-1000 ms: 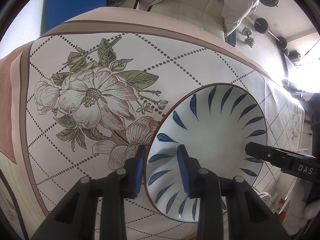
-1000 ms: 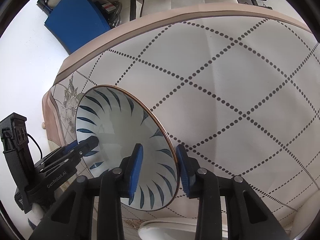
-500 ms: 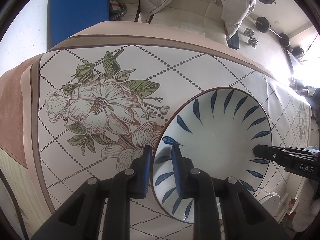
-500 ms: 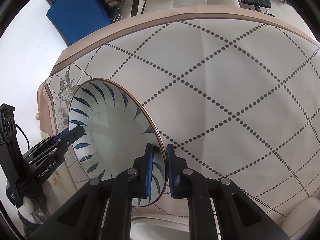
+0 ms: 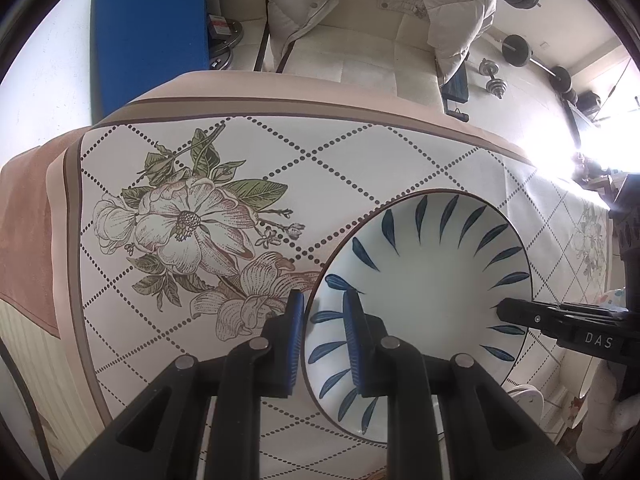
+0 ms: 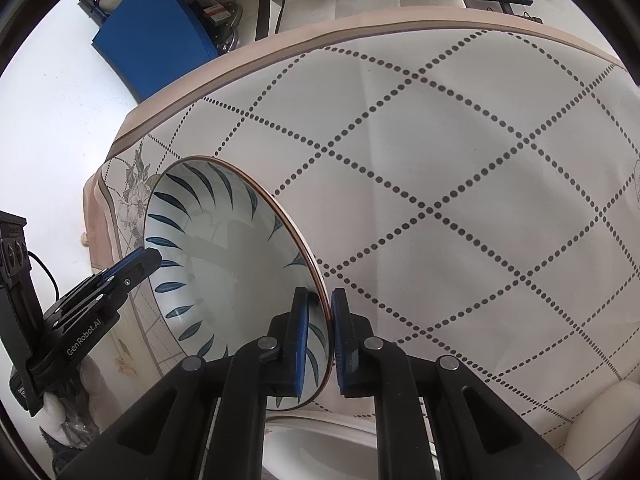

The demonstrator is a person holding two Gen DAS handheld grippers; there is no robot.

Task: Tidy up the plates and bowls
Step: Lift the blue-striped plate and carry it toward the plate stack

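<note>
A table takes up most of the room here, covered by a cream tablecloth (image 5: 360, 168) crossed with dotted diamond lines and edged in a tan band; a big printed flower (image 5: 188, 232) spreads over its left part. Behind the table stands a pale upholstered chair (image 5: 360, 68) with a light puffy jacket (image 5: 452, 12) hung over it, and a blue mat (image 5: 148, 40) leans at the wall to the left. Dumbbells (image 5: 496, 80) lie on the floor off to the right.

Over the cloth, held up off it, is the one piece of crockery in play: a wide, shallow bowl (image 5: 424, 280), white inside with dark blue leaf strokes fanning round the wall and a thin brown rim. It is round, so it has no long axis to speak of. In the right wrist view the bowl (image 6: 224, 256) is tilted steeply, its hollow turned toward the left gripper's side and its underside toward the cloth on the right.

The left gripper (image 5: 320, 332) straddles the rim on its side, one blue pad outside, one inside; a narrow gap shows on the outer pad, so I cannot tell whether it truly pinches. The right gripper (image 6: 320, 332) has its pads pressed onto the opposite rim, pinching it between them.

Below the bowl, at the bottom of the right wrist view, the edge of a white dish (image 6: 320, 440) peeks out.
</note>
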